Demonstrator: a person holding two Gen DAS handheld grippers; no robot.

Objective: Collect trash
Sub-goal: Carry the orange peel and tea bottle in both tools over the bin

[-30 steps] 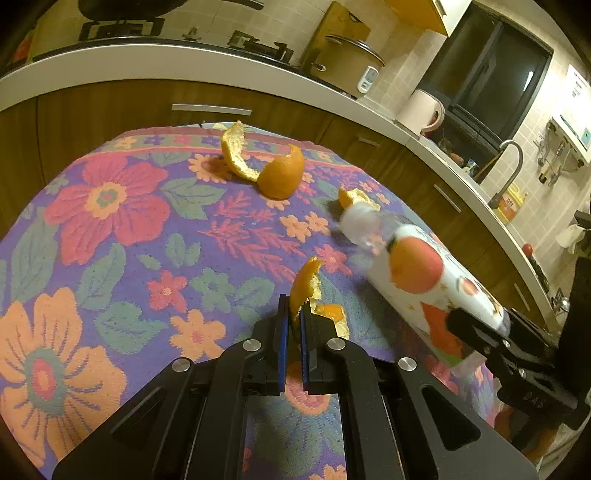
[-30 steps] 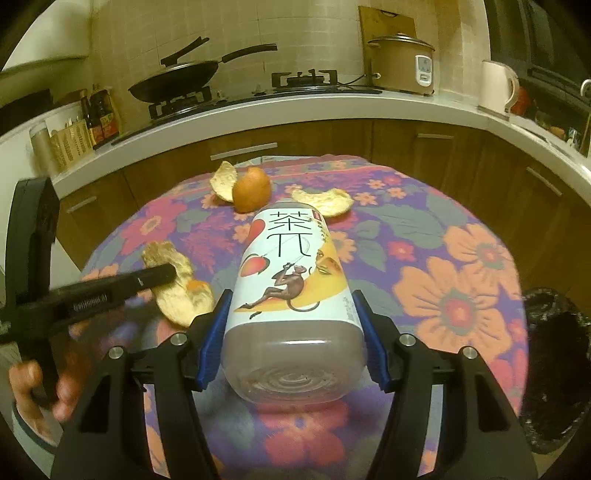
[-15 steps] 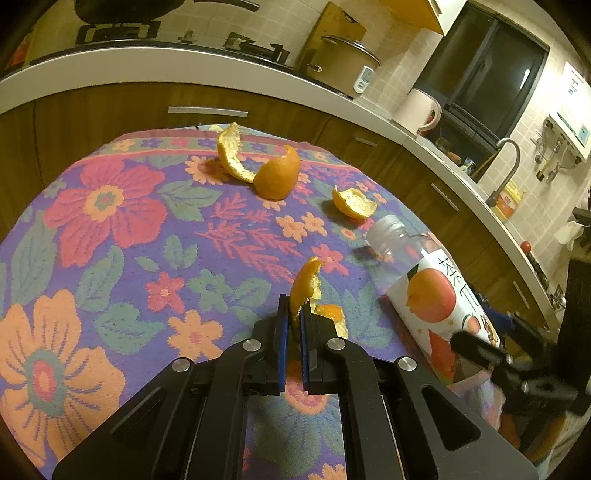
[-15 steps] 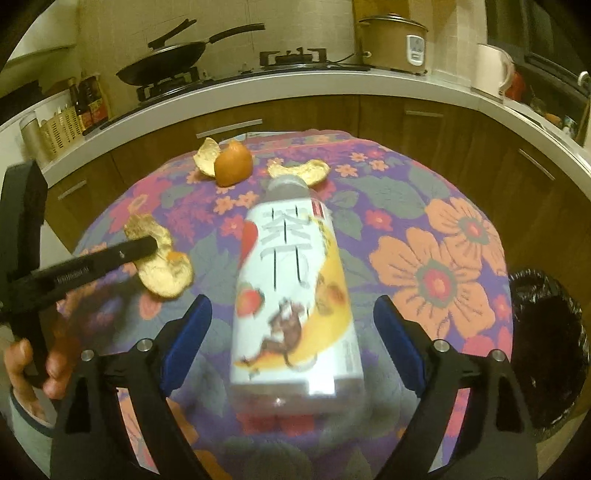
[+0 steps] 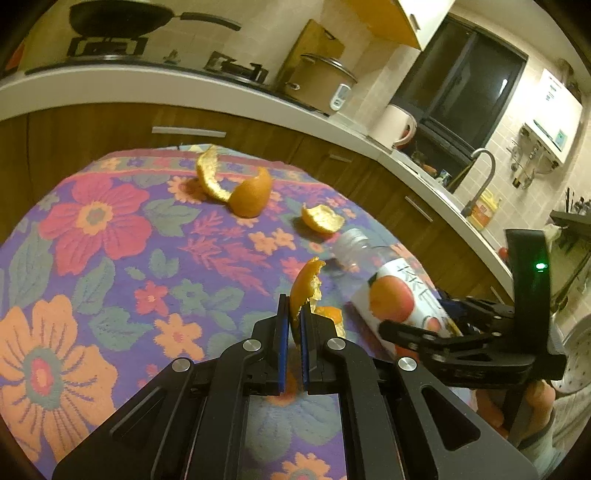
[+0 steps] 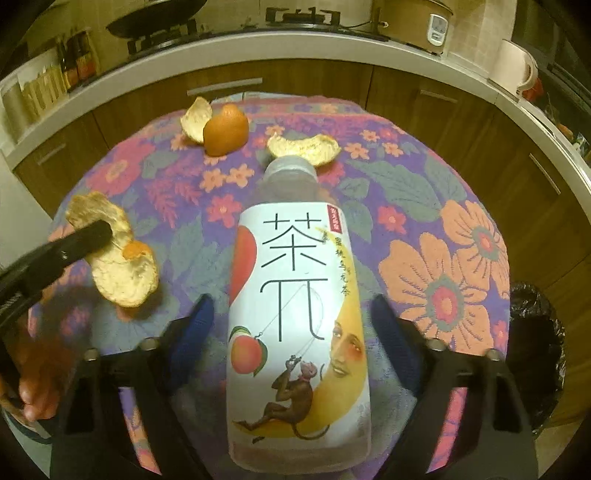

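Observation:
My left gripper (image 5: 291, 325) is shut on an orange peel (image 5: 306, 291), held just above the floral tablecloth (image 5: 110, 266); the peel also shows in the right wrist view (image 6: 122, 266). My right gripper (image 6: 291, 317) is open, its fingers (image 6: 192, 332) wide on either side of a plastic tea bottle (image 6: 295, 314) with a white label. The bottle lies on the cloth, cap pointing away, and shows in the left wrist view (image 5: 395, 291). Two more peels lie at the far side: a large curled one (image 6: 218, 125) and a smaller one (image 6: 306, 147).
A bin with a black bag (image 6: 535, 350) stands on the floor to the right of the table. Wooden cabinets and a white counter (image 6: 295, 40) curve behind the table, with a wok, a rice cooker (image 6: 413, 18) and a kettle on it.
My right gripper has opened and let go of the bottle, which now lies on the cloth between the fingers. My left gripper still holds the peel in about the same place.

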